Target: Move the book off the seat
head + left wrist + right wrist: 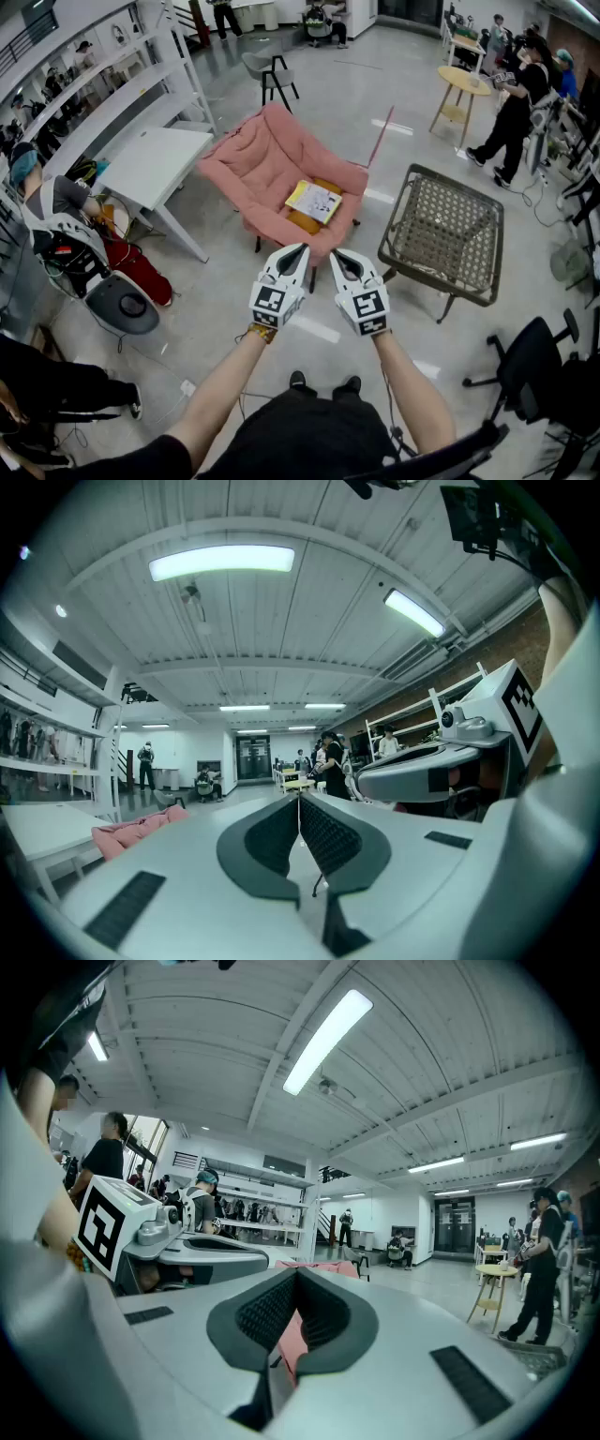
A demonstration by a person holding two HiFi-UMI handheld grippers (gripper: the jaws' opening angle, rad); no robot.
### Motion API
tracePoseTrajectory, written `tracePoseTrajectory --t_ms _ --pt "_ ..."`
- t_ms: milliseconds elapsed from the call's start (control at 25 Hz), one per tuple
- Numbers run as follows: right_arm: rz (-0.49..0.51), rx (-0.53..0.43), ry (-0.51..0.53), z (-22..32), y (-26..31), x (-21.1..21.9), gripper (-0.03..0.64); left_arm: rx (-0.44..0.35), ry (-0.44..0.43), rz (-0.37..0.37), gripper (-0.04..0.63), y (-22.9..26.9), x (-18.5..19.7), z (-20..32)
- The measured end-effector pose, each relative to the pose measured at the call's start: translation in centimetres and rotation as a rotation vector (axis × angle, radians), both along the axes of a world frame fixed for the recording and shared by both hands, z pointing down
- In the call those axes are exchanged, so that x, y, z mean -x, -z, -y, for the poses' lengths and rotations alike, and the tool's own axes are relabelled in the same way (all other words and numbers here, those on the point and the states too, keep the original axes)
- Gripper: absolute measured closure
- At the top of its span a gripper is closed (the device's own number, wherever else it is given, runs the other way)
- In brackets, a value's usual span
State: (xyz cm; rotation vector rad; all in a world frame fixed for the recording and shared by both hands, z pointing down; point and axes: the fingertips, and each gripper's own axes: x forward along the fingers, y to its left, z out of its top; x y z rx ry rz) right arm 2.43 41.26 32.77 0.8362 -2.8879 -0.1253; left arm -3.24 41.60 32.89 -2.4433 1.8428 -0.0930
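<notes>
Book [313, 201] lies on the pink chair [262, 155], toward the seat's front. It rests on an orange cushion [302, 223] that pokes out under its near edge. Its long axis runs across the seat, side to side w/ a slight slant, cover up.

L gripper [301, 248] and R gripper [335, 253] hang side by side just off the chair's front edge, over the floor, pointing roughly level toward the chair back. Both are clenched tight, pads meeting, nothing pinched btwn them, and neither touches book or chair. The book sits beyond the tips, about in line w/ the gap btwn the two. Either could go for it; L looks a touch nearer, not by much.

Judgement: reach not begun. Jaws must part first, then come down on the book's near long edge. A flat book on a soft cushion may be awkward to get a pad under.

Right of the chair stands a wicker table [441, 225], sunken top w/ raised rim, nothing seen in it, so prob. the set-down spot. Left of the chair is a white table [155, 159].
</notes>
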Motion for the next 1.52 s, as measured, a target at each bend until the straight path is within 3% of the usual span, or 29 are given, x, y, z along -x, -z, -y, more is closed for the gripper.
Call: tracePoseTrajectory --t_ms 480,1200,1520 --pt "-0.002 0.039 -0.005 -1.4 -1.1 2.4 0.601 0.034 -0.029 0.002 0.581 -2.1 3.1 -1.5" --pt "-0.015 0.061 -0.029 -3.2 -3.0 8.1 0.601 0.023 -0.079 0.0 0.581 -2.0 9.1 -3.6" --pt "-0.007 0.09 -0.008 1.1 -4.0 9.9 0.601 0.041 -0.052 -0.009 0.581 -3.0 10.8 0.8"
